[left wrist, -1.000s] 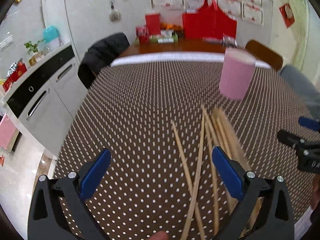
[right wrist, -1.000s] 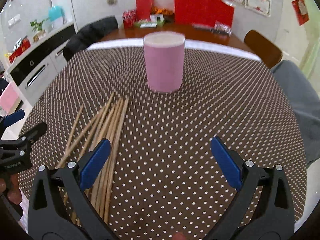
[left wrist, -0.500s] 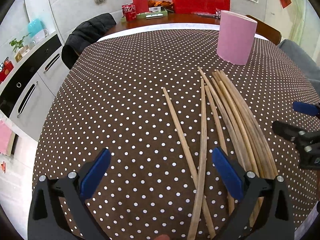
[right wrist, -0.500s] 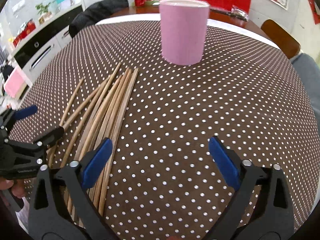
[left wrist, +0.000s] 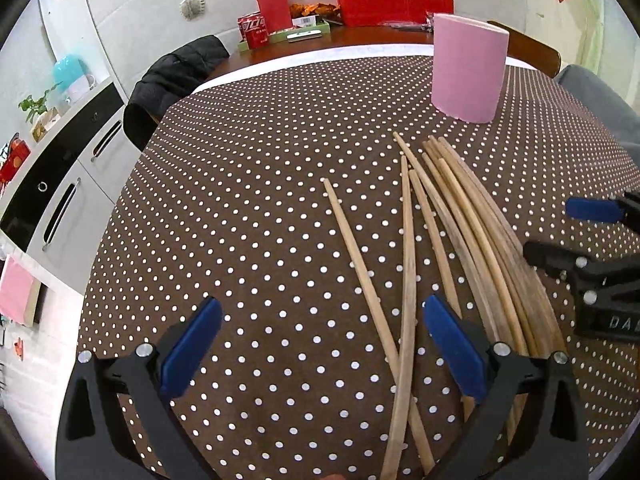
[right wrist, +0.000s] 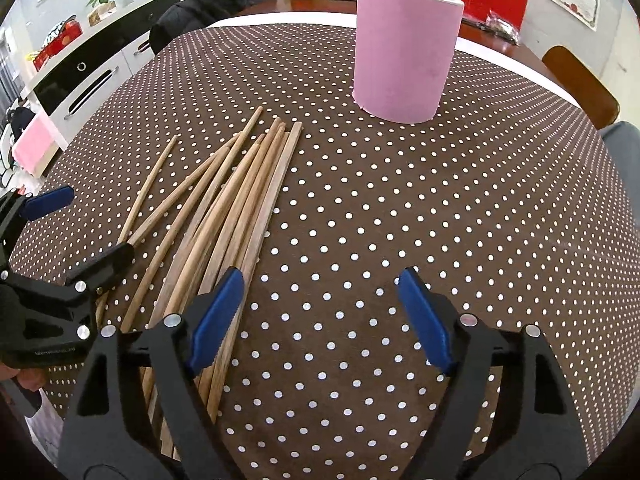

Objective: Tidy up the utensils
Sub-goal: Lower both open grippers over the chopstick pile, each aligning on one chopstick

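1. A round table [left wrist: 248, 208], covered with a brown cloth dotted white, carried a loose spread of wooden chopsticks [left wrist: 472, 232] and a pink cylindrical holder [left wrist: 468, 68].
2. The holder stood upright beyond the far tips of the chopsticks, apart from them, its open top facing up.
3. The chopsticks lay flat on the cloth, most bunched side by side, while two of them crossed each other near the left claw.
4. The left claw [left wrist: 320, 356] hung released above the cloth, blue pads wide apart; the two crossed chopsticks ran between its pads without being pressed.
5. The right claw [right wrist: 320, 316] was closing, yet its pads stood apart with only bare dotted cloth between them; its left pad hung over the right edge of the chopstick bundle.
6. In the right wrist view the left claw showed at the left edge, over the near ends of the chopsticks.
7. Beyond the table stood a chair draped with a black jacket [left wrist: 176, 76] and red cola cans [left wrist: 253, 30].
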